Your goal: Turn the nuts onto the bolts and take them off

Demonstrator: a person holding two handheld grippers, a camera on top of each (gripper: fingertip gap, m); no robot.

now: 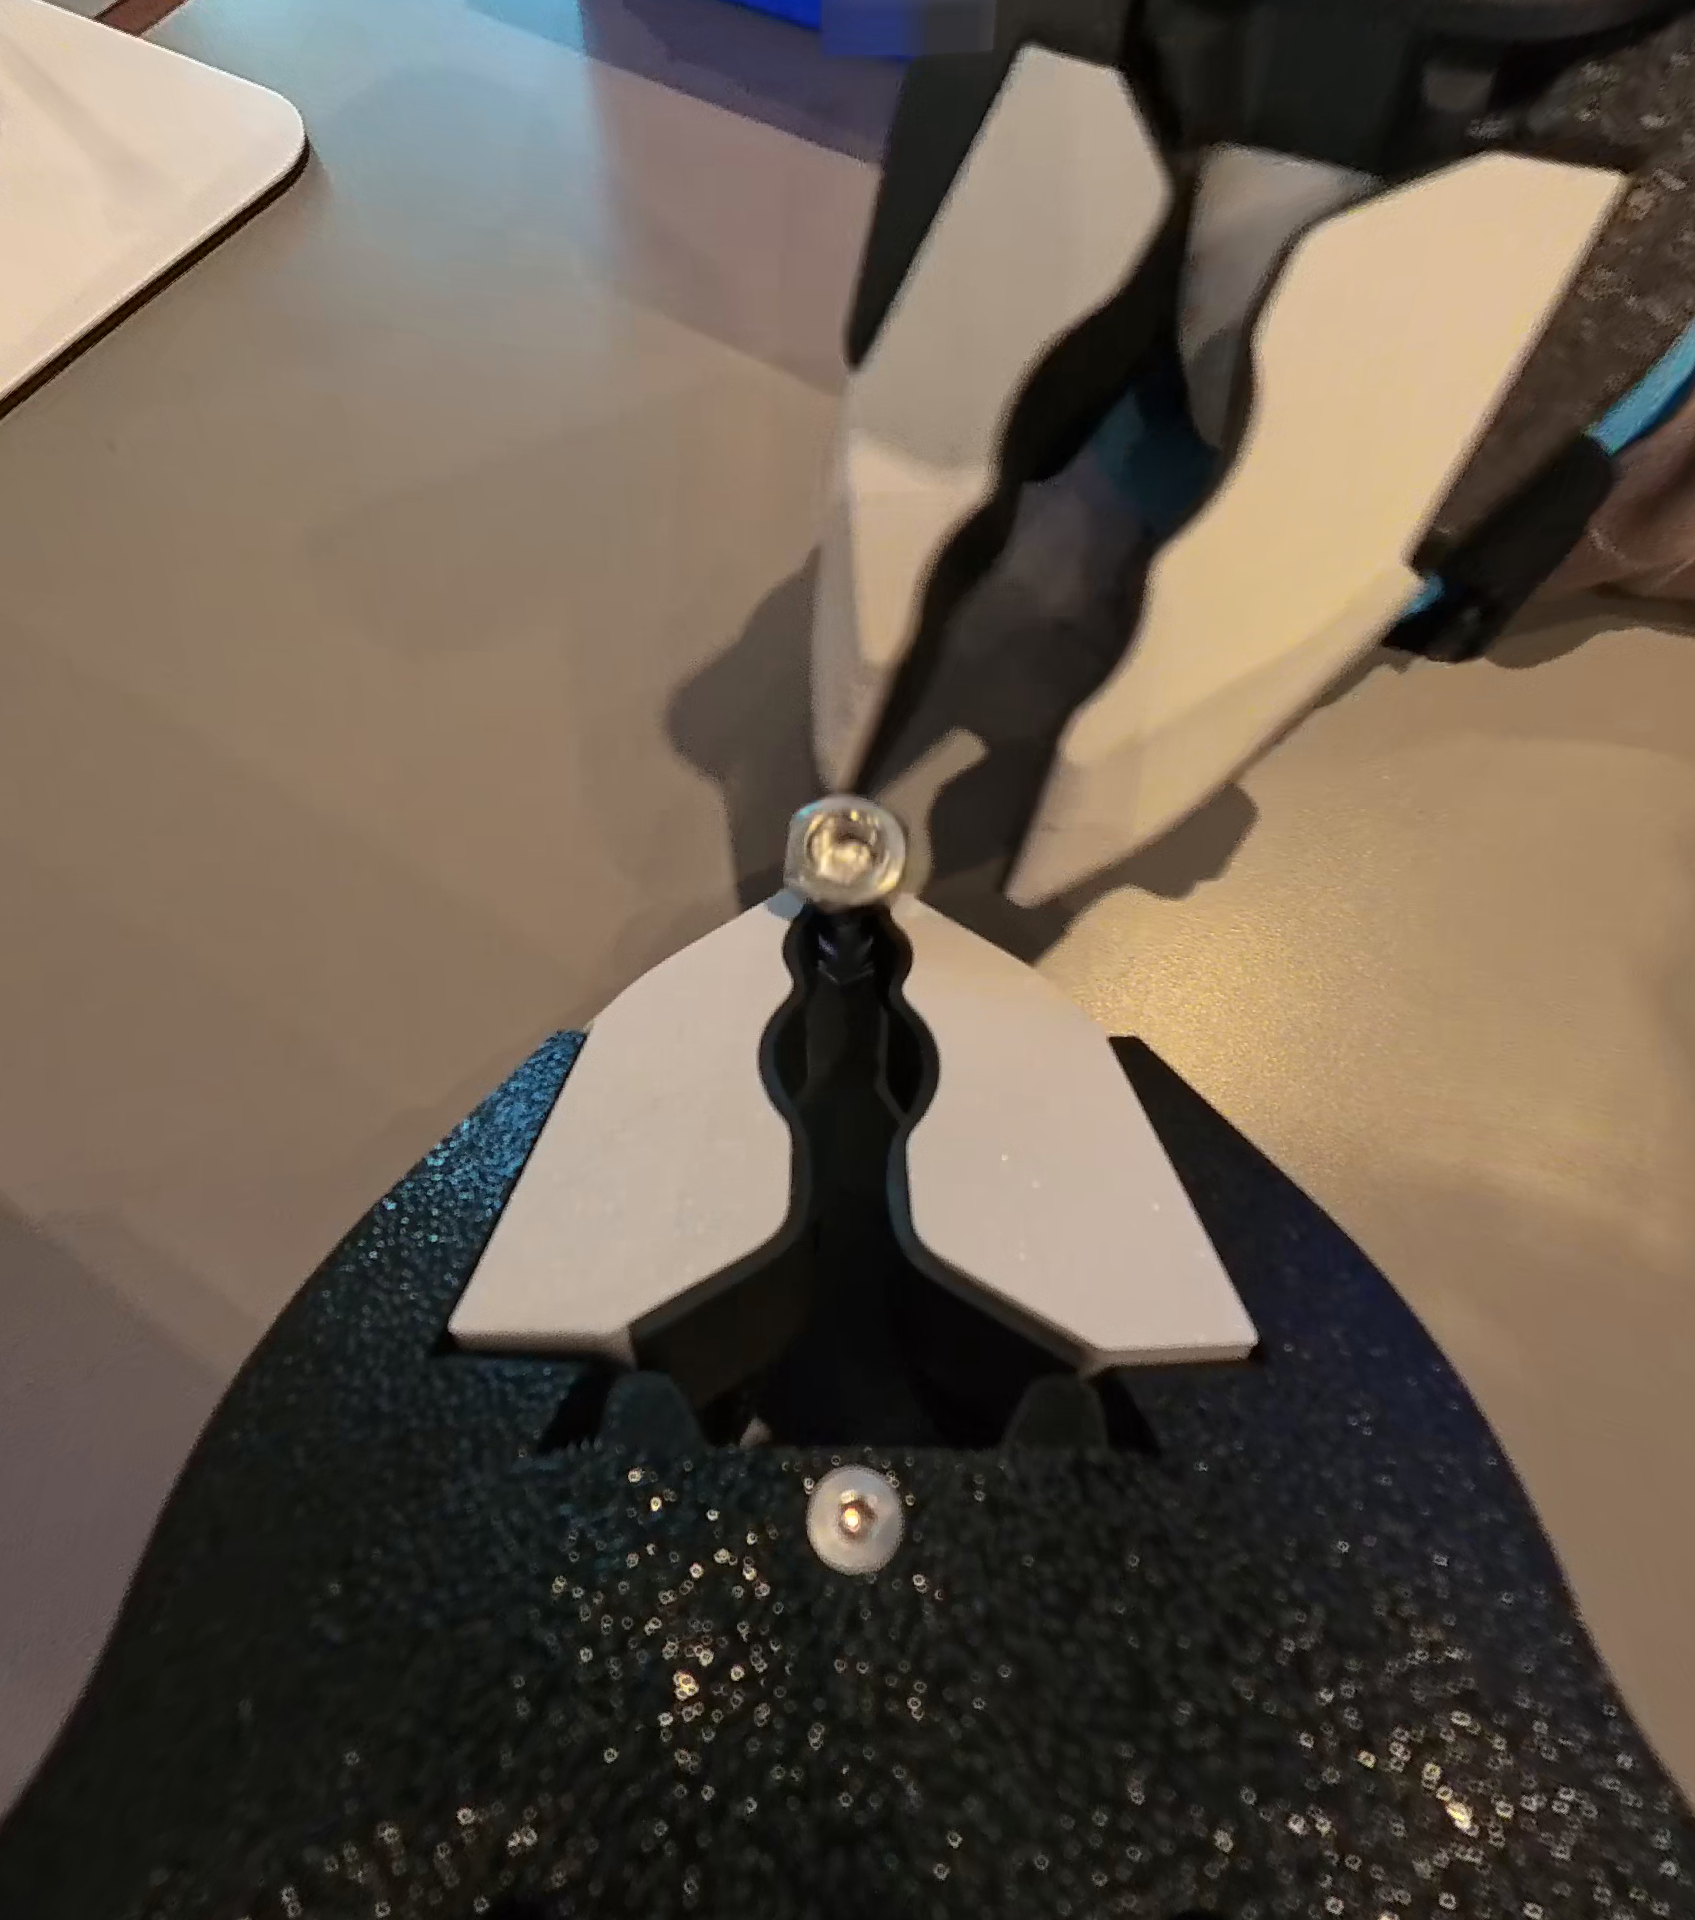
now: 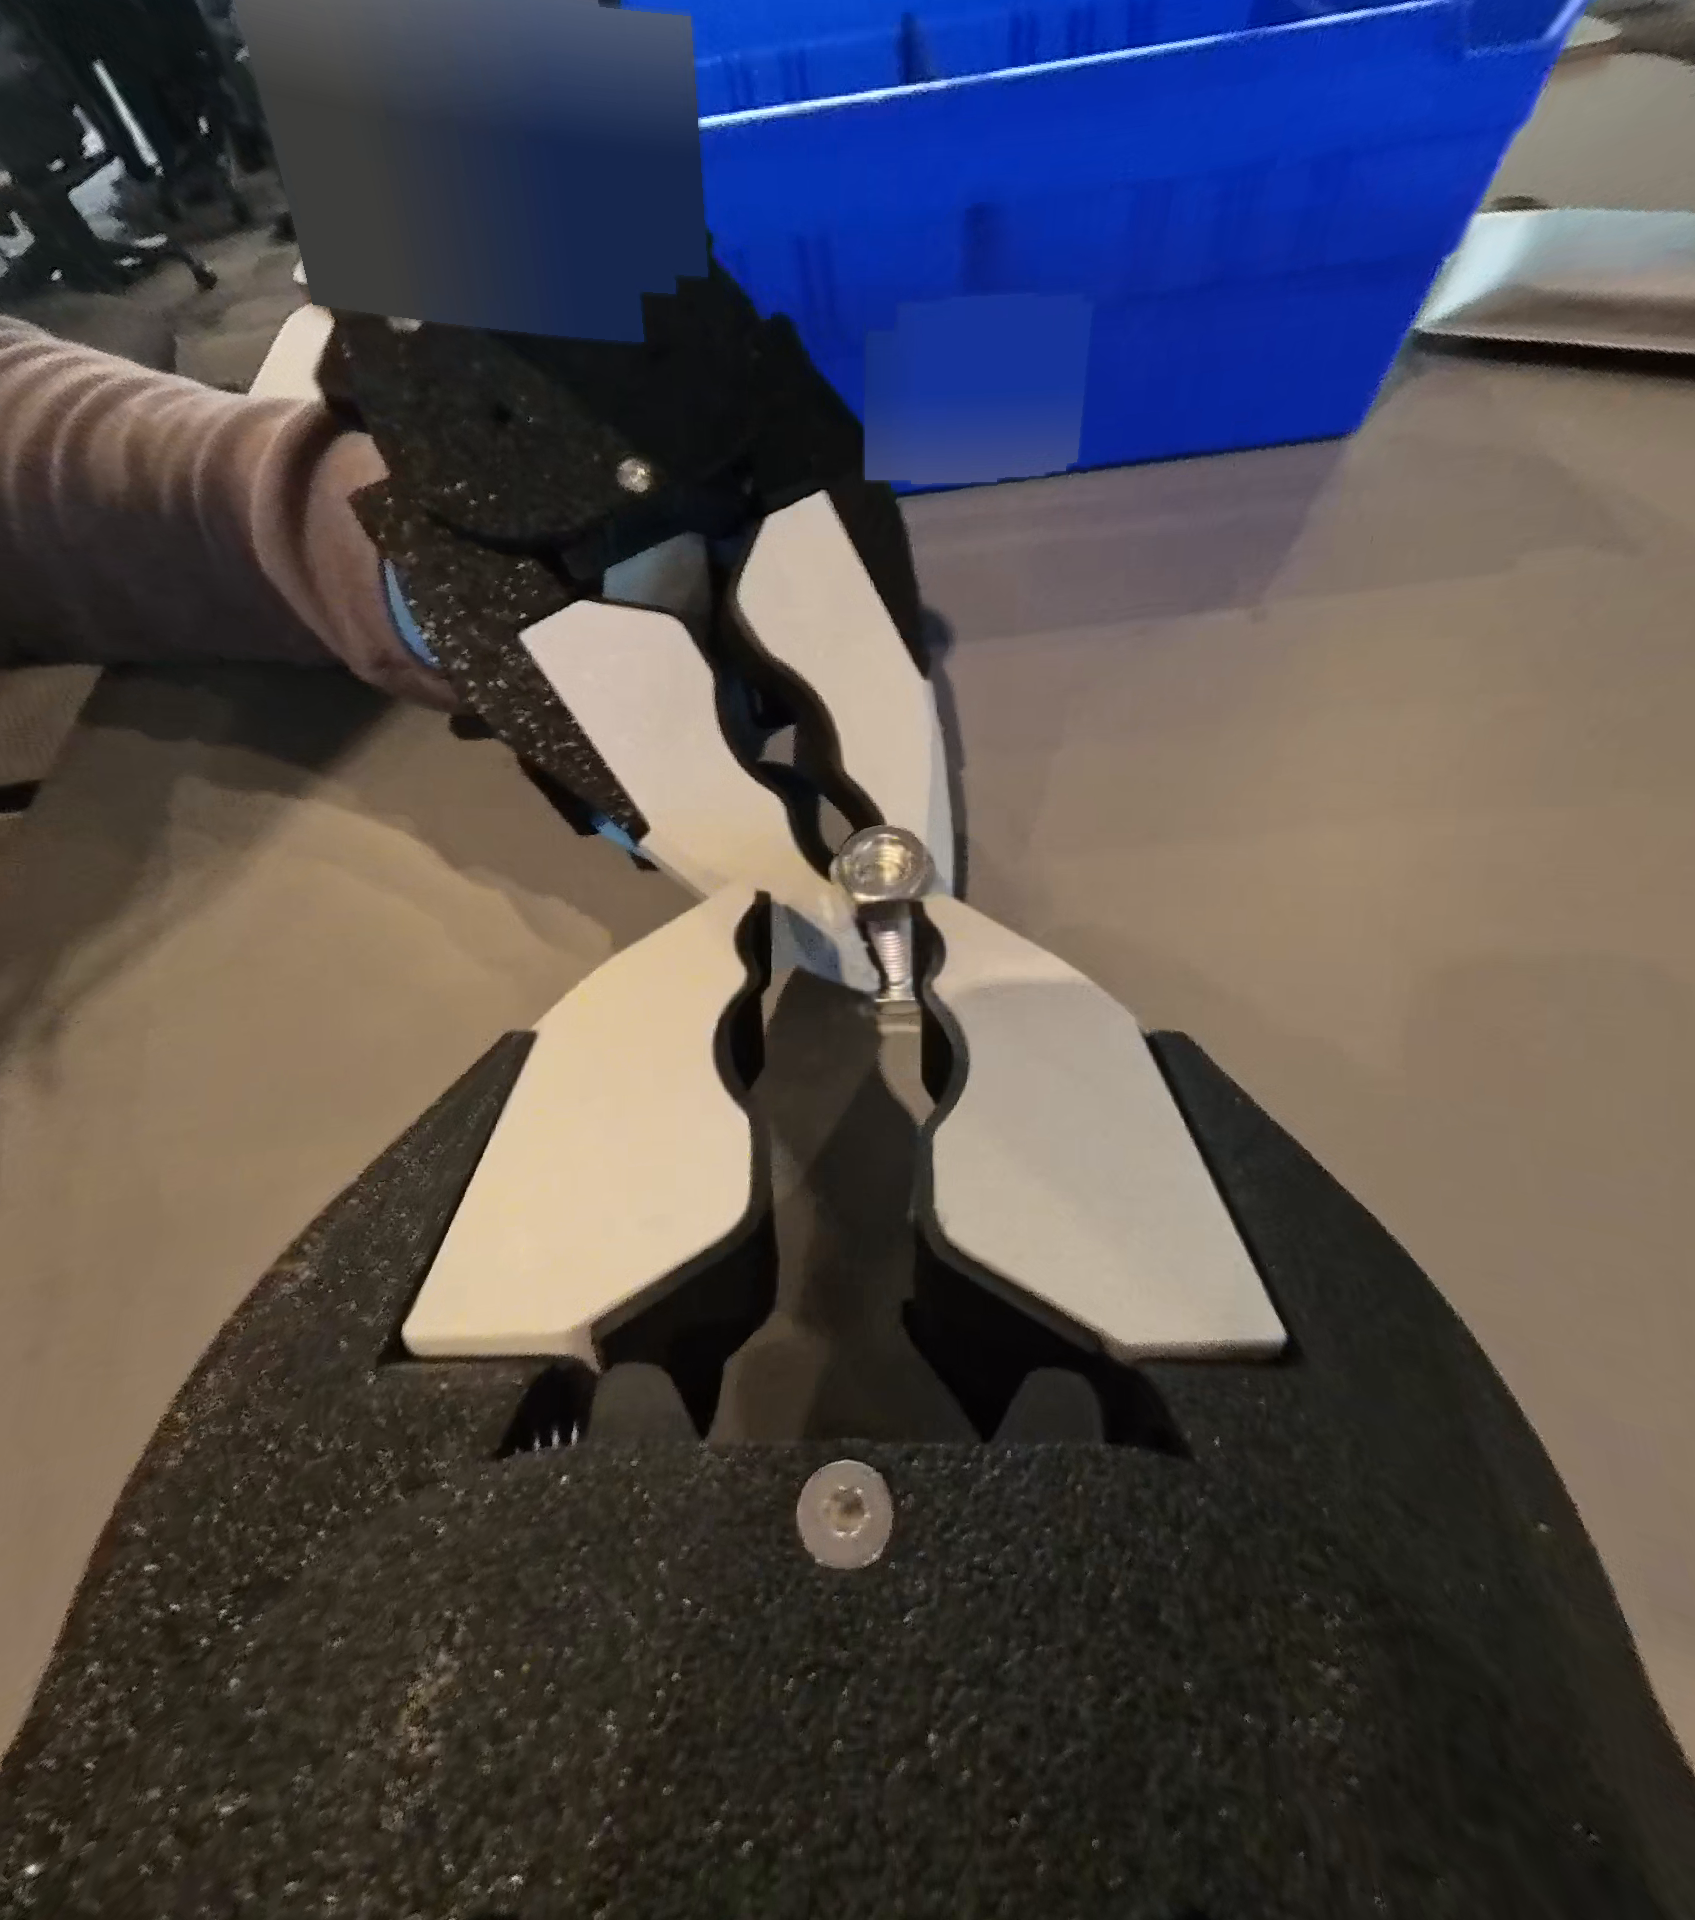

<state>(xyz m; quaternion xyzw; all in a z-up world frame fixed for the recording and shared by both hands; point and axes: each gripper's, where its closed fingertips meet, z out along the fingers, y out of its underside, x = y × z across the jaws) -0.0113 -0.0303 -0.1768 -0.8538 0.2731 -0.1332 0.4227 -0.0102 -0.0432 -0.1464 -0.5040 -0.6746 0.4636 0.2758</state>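
Observation:
My left gripper (image 1: pixel 848 920) is shut on the threaded shaft of a silver bolt (image 1: pixel 841 961) and holds it upright above the table. A round silver piece (image 1: pixel 848 852) caps the shaft's top end; I cannot tell if it is a nut or the bolt's head. My right gripper (image 2: pixel 843 930) is open, with one fingertip on each side of the bolt (image 2: pixel 895 956). In the left wrist view it (image 1: pixel 936 831) comes in from the upper right, one tip close behind the silver piece. In the right wrist view the left gripper (image 2: pixel 864 914) reaches in from the upper left.
A blue plastic bin (image 2: pixel 1134 260) stands at the back of the tan table (image 2: pixel 1342 831). A grey metal sheet (image 2: pixel 1632 281) lies at the far right. A white tray (image 1: pixel 95 208) sits at the table's far left. A person's sleeve (image 2: pixel 95 499) holds the left gripper. The tips of both grippers are at nearly the same place.

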